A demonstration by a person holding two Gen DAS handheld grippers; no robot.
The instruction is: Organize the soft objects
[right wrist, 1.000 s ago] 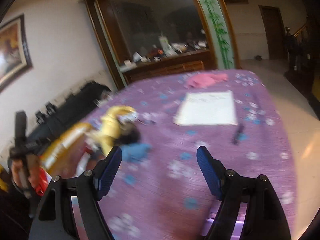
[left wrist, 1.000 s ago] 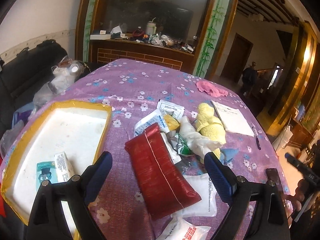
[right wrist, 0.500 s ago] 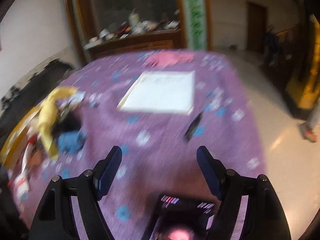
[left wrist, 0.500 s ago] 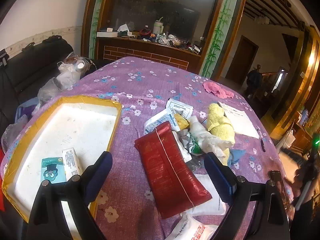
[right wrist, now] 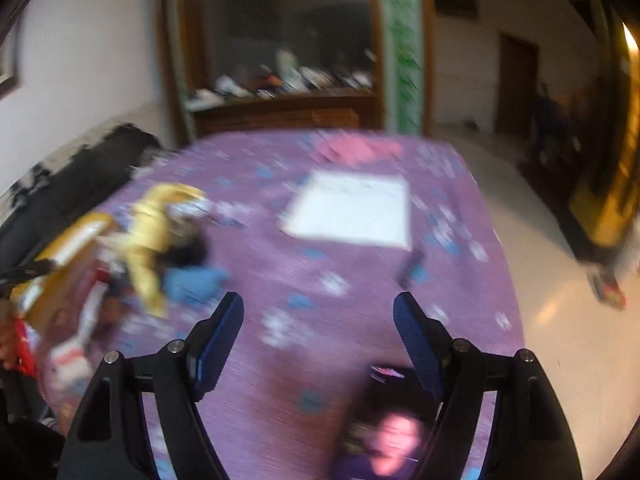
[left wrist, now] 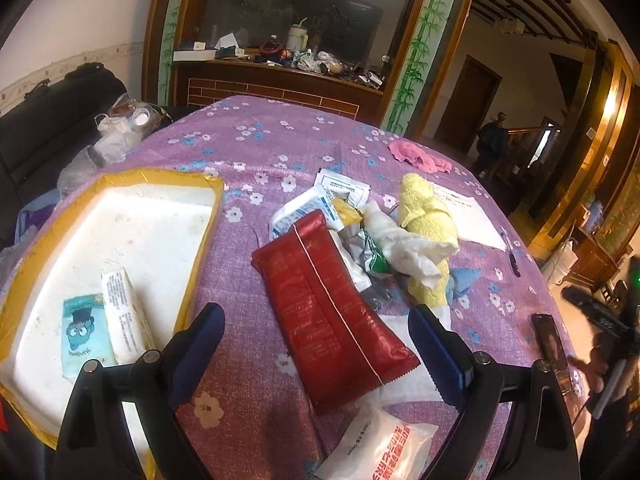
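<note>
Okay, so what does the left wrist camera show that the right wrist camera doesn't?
Only the left wrist view shows the yellow-edged white tray holding two small packets, and the red pouch lying between the open left gripper. A white packet with red print lies nearest the camera.

Only the right wrist view, which is blurred, shows the open right gripper over bare purple tablecloth, holding nothing.

Both show the yellow towel, the white paper sheet, the pink cloth and the phone.
</note>
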